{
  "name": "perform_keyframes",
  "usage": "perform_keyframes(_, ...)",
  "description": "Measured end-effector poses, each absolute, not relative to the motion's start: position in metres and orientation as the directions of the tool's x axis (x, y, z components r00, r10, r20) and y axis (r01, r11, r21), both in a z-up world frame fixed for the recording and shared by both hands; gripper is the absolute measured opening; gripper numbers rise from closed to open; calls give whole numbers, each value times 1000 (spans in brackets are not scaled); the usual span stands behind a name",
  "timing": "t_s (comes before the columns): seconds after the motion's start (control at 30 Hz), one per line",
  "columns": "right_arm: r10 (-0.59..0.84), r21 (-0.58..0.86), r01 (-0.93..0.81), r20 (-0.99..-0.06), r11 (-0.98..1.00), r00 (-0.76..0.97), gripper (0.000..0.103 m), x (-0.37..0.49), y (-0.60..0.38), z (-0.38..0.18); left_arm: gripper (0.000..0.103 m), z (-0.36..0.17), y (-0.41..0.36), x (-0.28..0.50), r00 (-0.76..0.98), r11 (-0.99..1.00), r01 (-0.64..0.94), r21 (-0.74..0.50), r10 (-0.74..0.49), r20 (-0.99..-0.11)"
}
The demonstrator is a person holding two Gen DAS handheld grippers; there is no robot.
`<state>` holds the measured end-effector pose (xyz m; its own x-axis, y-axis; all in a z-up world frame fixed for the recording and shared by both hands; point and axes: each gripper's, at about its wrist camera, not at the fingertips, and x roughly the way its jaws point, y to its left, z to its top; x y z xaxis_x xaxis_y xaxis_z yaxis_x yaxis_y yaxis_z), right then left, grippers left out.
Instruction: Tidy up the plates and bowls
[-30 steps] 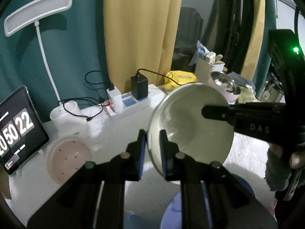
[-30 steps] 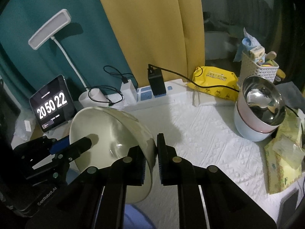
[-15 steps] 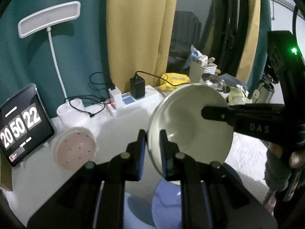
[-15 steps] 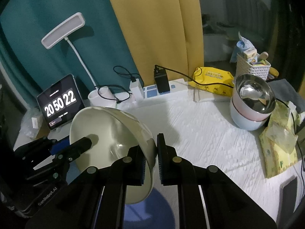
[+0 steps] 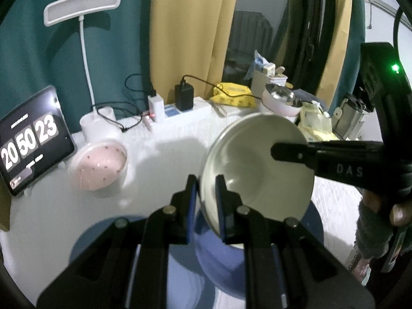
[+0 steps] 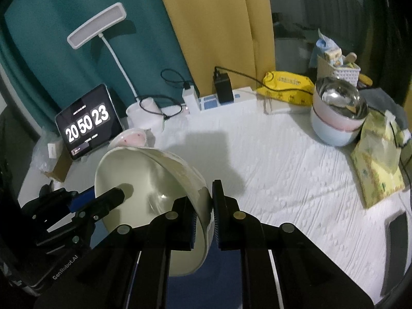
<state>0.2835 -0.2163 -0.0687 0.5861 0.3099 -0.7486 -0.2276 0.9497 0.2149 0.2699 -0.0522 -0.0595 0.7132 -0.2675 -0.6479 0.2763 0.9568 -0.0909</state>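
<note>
Both grippers hold one cream bowl (image 5: 260,180) by its rim, tilted, above the table. My left gripper (image 5: 206,188) is shut on the rim's left side. My right gripper (image 6: 204,206) is shut on the opposite side of the cream bowl (image 6: 146,188). Blue plates (image 5: 224,262) lie on the table right under it. A pink speckled bowl (image 5: 100,164) sits at the back left. A stack of bowls with a steel one on top (image 6: 337,113) stands at the back right.
A tablet clock (image 6: 88,122), a white desk lamp (image 5: 82,7), a power strip with chargers (image 6: 221,95), a yellow packet (image 6: 285,85), a white basket (image 6: 337,67) and a yellow-green pack (image 6: 378,167) line the white cloth-covered table's (image 6: 283,170) back and right sides.
Both grippers have lifted the cream bowl higher and pulled back together. More of the table and the blue plates underneath has come into view.
</note>
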Motion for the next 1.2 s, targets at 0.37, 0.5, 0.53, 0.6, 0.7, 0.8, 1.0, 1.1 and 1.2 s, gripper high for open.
perform_keyframes(0.37,308,228,-210,-782,951,541,12,264,-215,-98,15,-90,-48,251,674,955,272,-114,-274,-686)
perform_keyframes(0.5,304,232,-200,-792,952,529,13,261,-216,-106,15,-96,-49,248,662,953,280,-113,-277,-697)
perform_keyframes(0.53,303,232,-197,-794,953,527,13,260,-216,-107,15,-97,-50,247,660,953,283,-112,-278,-698)
perform_keyframes(0.6,300,233,-192,-798,953,523,13,259,-218,-109,15,-100,-51,245,654,951,287,-111,-280,-702)
perform_keyframes(0.7,295,230,-188,-804,955,517,13,257,-219,-112,15,-103,-53,244,648,950,291,-111,-281,-708)
perform_keyframes(0.8,292,230,-182,-811,956,507,13,256,-220,-117,15,-108,-55,245,637,950,293,-106,-276,-720)
perform_keyframes(1.0,282,225,-173,-825,959,490,13,254,-219,-124,14,-115,-59,244,620,949,300,-100,-273,-735)
perform_keyframes(1.1,277,223,-167,-830,961,485,13,254,-220,-126,15,-115,-62,243,623,949,303,-89,-268,-735)
perform_keyframes(1.2,273,220,-164,-833,962,481,13,253,-220,-128,14,-114,-65,243,629,951,303,-63,-250,-736)
